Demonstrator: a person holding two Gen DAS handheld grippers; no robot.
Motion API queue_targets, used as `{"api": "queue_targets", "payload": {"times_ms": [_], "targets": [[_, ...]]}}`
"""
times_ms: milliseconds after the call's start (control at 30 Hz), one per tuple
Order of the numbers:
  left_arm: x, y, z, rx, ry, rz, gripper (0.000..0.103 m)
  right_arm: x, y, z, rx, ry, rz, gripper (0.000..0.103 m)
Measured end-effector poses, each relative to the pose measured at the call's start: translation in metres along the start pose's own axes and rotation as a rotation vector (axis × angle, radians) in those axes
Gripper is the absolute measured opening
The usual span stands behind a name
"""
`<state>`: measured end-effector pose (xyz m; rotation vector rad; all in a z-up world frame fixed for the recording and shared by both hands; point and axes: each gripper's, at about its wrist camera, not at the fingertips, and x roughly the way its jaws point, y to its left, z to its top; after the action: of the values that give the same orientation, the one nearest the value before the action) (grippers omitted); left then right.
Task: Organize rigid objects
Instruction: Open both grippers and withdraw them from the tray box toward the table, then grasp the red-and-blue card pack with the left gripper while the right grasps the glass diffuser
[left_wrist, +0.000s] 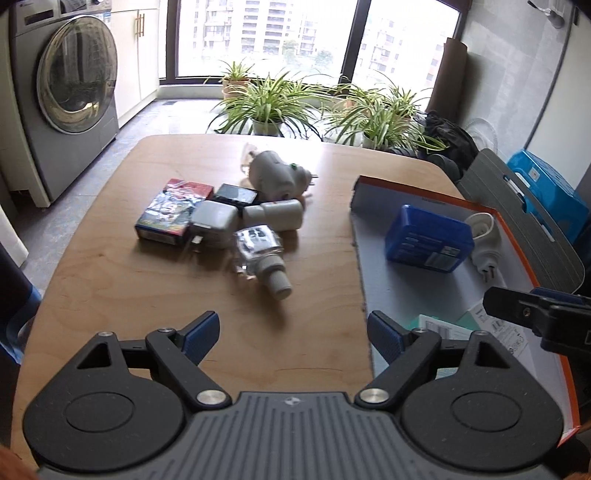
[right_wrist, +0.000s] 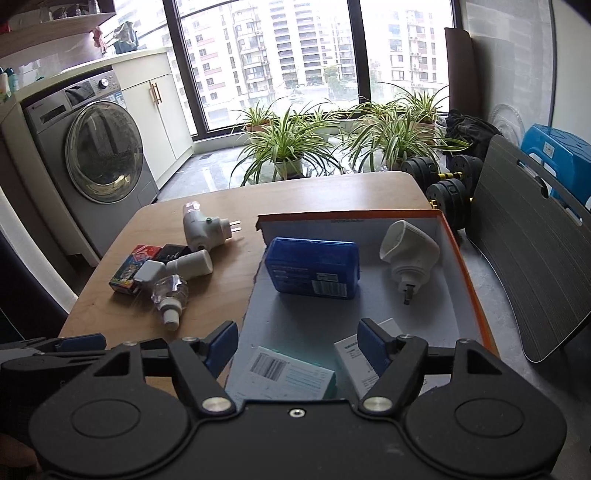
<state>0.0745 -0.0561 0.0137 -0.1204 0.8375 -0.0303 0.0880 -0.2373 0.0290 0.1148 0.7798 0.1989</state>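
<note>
Left wrist: left gripper wide, bare table ahead; right gripper wide over box, possibly clear of rim.

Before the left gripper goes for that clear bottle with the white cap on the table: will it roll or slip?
The clear bottle lies on its side, so a nudge will probably roll it. Its glossy, rounded body looks slippery; the white cap may grip better. It looks light, likely rigid. The left gripper is open.
</note>
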Motion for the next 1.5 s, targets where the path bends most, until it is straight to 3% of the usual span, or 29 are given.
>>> {"api": "queue_targets", "payload": {"times_ms": [433, 633, 833, 1033, 1200, 1500], "targets": [[-0.008, 0.077, 0.010, -0.141, -0.025, 0.093, 0.089, 0.011, 0.055, 0.002, -0.096, 0.017, 0.049, 0.085], [0.007, 0.099, 0.018, -0.136, -0.019, 0.130, 0.089, 0.019, 0.063, 0.001, -0.115, 0.030, 0.055, 0.085], [0.033, 0.120, 0.046, -0.107, -0.024, 0.150, 0.090, 0.028, 0.062, 0.000, -0.108, 0.044, 0.052, 0.085], [0.072, 0.125, 0.077, -0.011, -0.029, 0.109, 0.091, 0.038, 0.060, 0.000, -0.091, 0.051, 0.053, 0.085], [0.102, 0.122, 0.085, 0.067, -0.010, 0.104, 0.092, 0.046, 0.056, -0.001, -0.084, 0.060, 0.055, 0.085], [0.106, 0.113, 0.073, 0.123, 0.008, -0.047, 0.093, 0.058, 0.045, 0.001, -0.050, 0.059, 0.051, 0.085]]}}
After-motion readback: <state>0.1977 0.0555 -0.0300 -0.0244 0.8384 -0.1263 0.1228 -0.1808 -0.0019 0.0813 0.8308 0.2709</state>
